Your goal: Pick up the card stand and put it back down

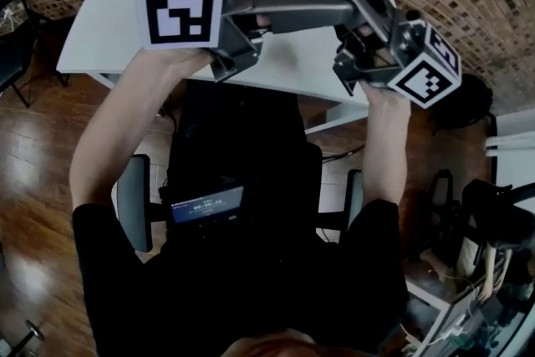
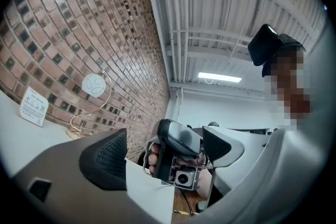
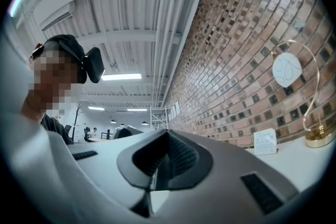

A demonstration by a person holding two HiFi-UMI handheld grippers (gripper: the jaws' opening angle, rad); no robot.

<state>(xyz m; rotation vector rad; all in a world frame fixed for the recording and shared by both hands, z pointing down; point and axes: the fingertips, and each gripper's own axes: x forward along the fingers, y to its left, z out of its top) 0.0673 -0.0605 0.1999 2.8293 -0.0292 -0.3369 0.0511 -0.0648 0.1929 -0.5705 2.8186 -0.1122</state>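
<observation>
While I hold both tools raised over the white surface [image 1: 100,21], the card stand [image 3: 310,97] sits well apart from them at the far edge, by the brick wall [image 3: 236,50]. It stands upright on its gold base with a round card in its wire loop. A small printed sign [image 3: 264,141] stands near it. My right tool [image 3: 167,157] is pressed together with nothing in it. My left tool [image 2: 165,150] gapes wide (the right tool shows through the gap, beyond the pads). A black chair [image 1: 134,201] is under me.
</observation>
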